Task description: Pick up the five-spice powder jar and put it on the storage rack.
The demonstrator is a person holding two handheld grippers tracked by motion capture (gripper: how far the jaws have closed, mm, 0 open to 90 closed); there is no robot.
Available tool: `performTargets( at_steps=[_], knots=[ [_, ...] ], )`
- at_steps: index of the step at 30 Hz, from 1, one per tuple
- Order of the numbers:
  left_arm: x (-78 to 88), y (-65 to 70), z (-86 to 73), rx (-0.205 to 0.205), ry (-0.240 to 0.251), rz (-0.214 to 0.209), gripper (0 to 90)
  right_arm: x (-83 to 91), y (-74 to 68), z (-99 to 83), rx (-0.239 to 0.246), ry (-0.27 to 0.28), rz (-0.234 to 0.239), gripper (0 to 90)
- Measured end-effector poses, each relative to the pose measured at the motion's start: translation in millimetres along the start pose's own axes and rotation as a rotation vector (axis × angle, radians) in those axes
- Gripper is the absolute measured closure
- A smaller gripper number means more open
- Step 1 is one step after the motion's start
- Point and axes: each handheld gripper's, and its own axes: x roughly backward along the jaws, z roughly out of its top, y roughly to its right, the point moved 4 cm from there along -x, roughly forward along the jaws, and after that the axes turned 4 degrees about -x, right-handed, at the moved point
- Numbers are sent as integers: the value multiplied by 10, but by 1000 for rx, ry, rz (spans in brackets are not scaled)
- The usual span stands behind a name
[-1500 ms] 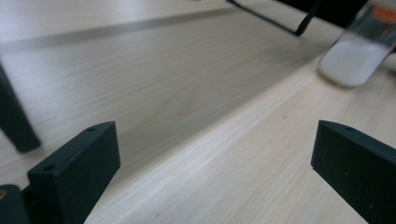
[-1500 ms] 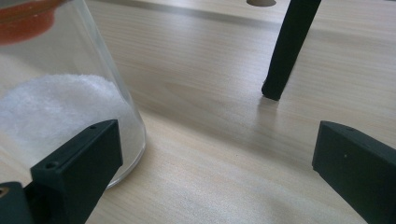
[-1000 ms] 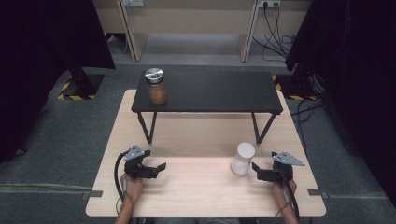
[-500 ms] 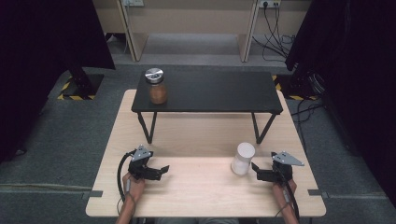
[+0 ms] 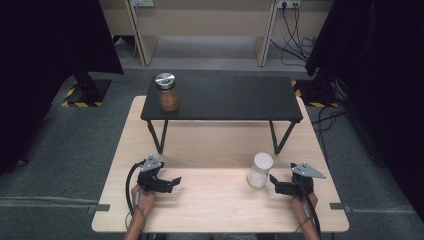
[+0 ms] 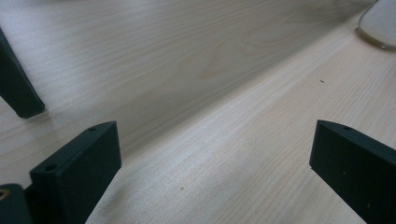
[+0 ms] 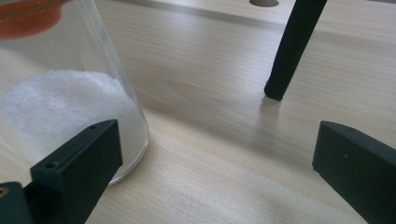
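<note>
Left gripper (image 5: 172, 181): low over the near-left of the table (image 5: 210, 150), held in a hand (image 5: 142, 197), tips pointing right. Jaws spread wide, nothing between them; in the left gripper view bare wood shows between the two black jaws, with a foot of the stand (image 6: 18, 93) at far left and the jar's base (image 6: 380, 23) at the top right corner, well apart.

Brown jar (image 5: 168, 94): upright on the left end of the black stand (image 5: 225, 97), metal lid on.

White jar (image 5: 260, 170): upright on the table, right of centre, in front of the stand's right legs. Clear wall, white powder (image 7: 60, 102) in the bottom part.

Right gripper (image 5: 274, 181): just right of the white jar, tips pointing left at it. Jaws spread wide; in the right gripper view the jar stands by the left jaw, not between the two. Touching or not, cannot tell. A stand leg (image 7: 289, 51) rises farther off.
</note>
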Motion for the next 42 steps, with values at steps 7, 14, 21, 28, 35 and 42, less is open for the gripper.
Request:
performTargets(
  at_steps=[7, 14, 21, 28, 35, 42],
  knots=[
    [-8, 15, 8, -10, -5, 4, 14, -1, -4, -1, 4, 1, -1, 17],
    [-1, 0, 0, 1, 0, 0, 15, -3, -2, 3, 2, -2, 0, 17],
    [-2, 0, 0, 1, 0, 1, 15, -3, -1, 2, 2, -1, 0, 17],
    [-2, 6, 2, -2, -1, 2, 15, -5, 0, 4, 1, -3, 0, 17],
    [-1, 3, 1, -1, 0, 1, 15, -5, 8, 9, -3, -6, 2, 17],
    [1, -12, -12, 13, 8, -10, 14, -7, 26, 6, -11, -1, 8, 17]
  ],
)
